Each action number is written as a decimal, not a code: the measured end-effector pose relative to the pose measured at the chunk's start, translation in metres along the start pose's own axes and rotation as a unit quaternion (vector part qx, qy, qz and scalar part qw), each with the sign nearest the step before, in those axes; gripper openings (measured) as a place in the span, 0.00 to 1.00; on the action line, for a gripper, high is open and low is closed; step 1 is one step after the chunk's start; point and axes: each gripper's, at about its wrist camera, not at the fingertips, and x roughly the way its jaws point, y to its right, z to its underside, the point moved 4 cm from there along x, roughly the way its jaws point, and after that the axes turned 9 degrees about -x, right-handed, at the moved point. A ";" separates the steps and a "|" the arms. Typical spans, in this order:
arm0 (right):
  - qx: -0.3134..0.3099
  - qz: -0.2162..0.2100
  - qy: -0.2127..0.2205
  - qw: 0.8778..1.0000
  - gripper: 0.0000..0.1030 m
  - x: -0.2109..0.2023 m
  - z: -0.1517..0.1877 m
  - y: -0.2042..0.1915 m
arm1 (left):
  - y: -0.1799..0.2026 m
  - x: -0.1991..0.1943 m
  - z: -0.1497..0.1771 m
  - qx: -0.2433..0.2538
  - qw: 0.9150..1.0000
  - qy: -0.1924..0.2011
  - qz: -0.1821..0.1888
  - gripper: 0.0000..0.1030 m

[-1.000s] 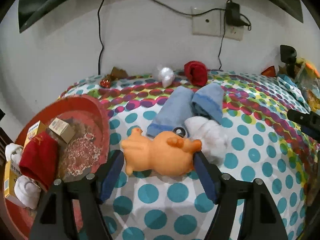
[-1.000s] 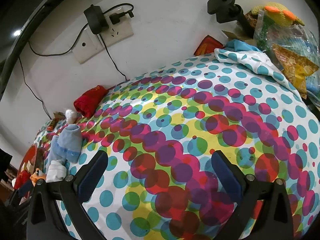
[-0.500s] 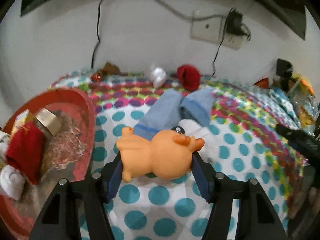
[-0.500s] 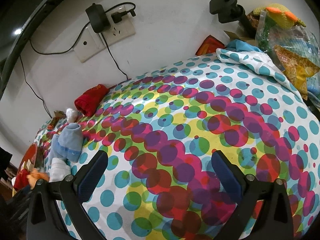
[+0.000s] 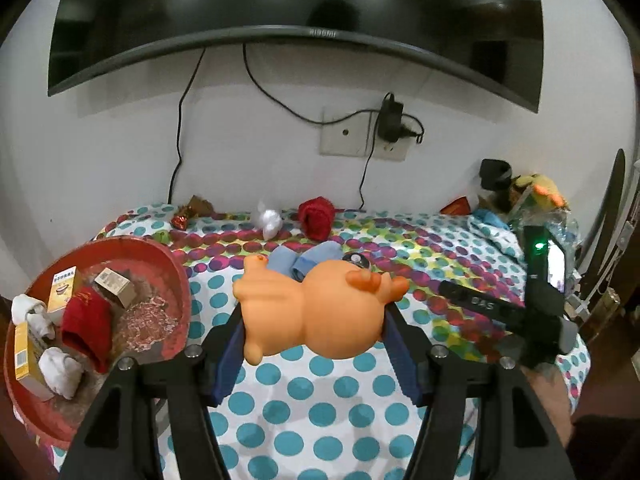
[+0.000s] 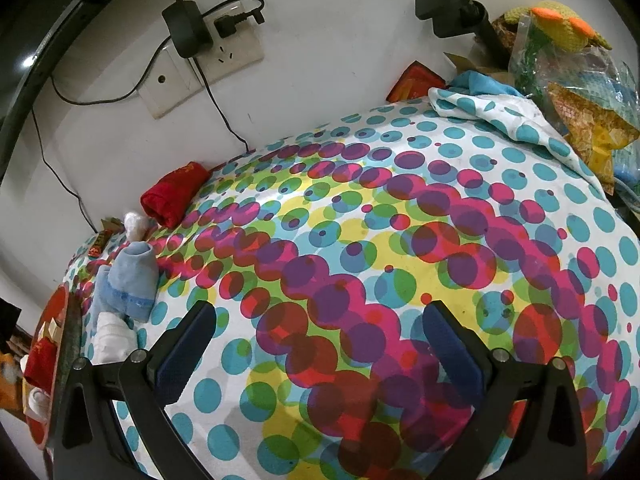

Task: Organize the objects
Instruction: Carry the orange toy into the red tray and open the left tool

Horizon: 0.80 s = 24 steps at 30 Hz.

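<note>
orange toy (image 5: 320,312) clamped sideways in left gripper (image 5: 316,344); carry level over red basin (image 5: 176,280), release low. right gripper (image 6: 316,344) open, empty.

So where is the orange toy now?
In the left wrist view, the orange toy is centre frame, clamped in the left gripper above the dotted cloth, right of the red basket.

A: Lighting, left wrist view?
B: Indoor, moderately bright. Five ceiling spots reflected as glare in the dark television screen (image 5: 296,8), upper frame. Soft shadow on the polka-dot cloth (image 5: 312,396) beneath the orange toy (image 5: 320,312).

A: Right wrist view?
B: Even, slightly warm; one glint, upper left.

A: Defects?
B: Strong fisheye bending, black vignetted corners. Focus sharp; no motion blur.
</note>
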 end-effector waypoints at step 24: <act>0.000 0.002 -0.001 1.000 1.00 0.001 0.001 0.002 | -0.148 -0.094 0.007 -0.071 0.990 0.035 -0.116 0.62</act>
